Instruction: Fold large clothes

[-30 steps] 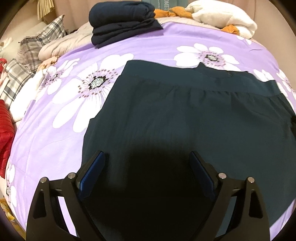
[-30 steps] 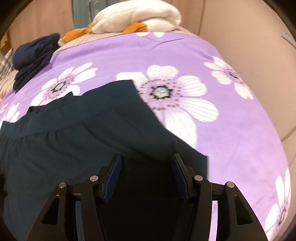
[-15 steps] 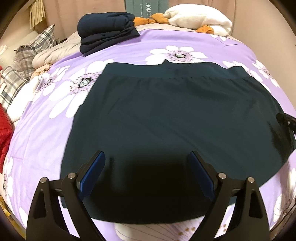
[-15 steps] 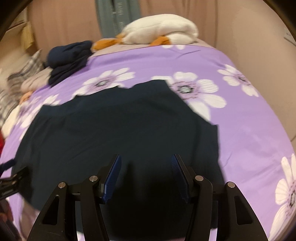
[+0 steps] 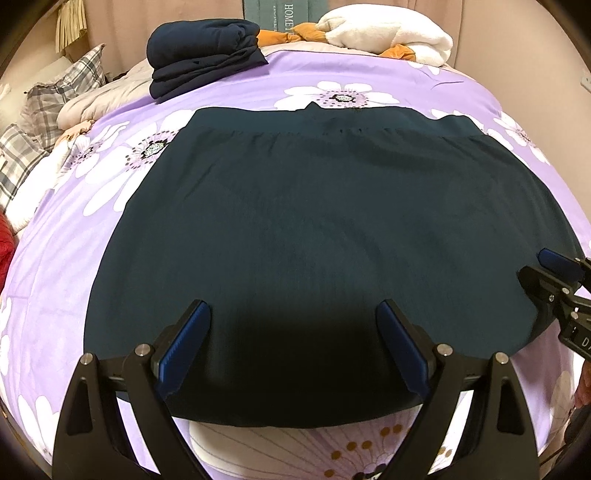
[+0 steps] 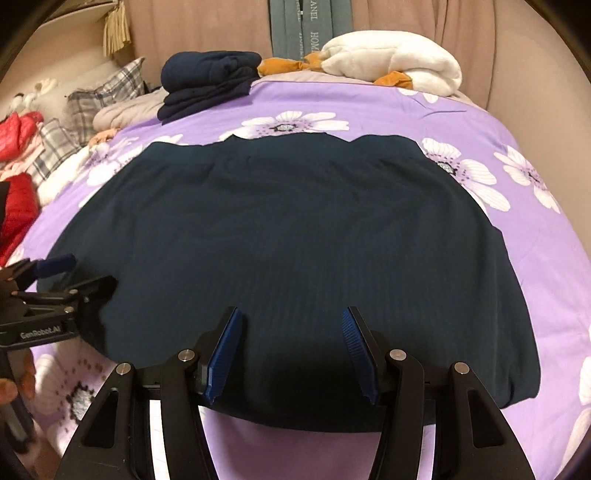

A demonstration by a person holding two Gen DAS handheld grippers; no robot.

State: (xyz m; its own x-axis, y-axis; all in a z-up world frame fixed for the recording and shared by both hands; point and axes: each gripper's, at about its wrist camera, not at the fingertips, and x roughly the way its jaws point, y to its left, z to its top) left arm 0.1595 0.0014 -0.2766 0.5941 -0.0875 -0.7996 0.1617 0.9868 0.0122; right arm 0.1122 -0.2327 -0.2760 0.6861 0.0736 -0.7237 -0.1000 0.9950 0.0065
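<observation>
A large dark teal skirt [image 5: 314,229] [image 6: 280,236] lies spread flat on the purple flowered bedspread [image 5: 66,229] [image 6: 546,266], waistband at the far side, hem nearest me. My left gripper [image 5: 293,314] hovers over the near hem, jaws wide open, nothing between the pads. My right gripper [image 6: 291,321] hangs above the hem further right, jaws apart and empty. Each gripper shows at the edge of the other's view: the right gripper [image 5: 554,273] and the left gripper [image 6: 55,273].
A folded stack of navy clothes [image 5: 203,55] [image 6: 210,81] rests at the bed's far edge. A white and orange plush toy [image 5: 384,33] [image 6: 391,59] lies behind. Plaid pillows [image 5: 55,99] and red clothing [image 6: 14,206] sit at the left.
Both grippers have drawn back toward the near hem, so the whole skirt now shows. The right wrist has rolled level. Neither pair of jaws has changed width.
</observation>
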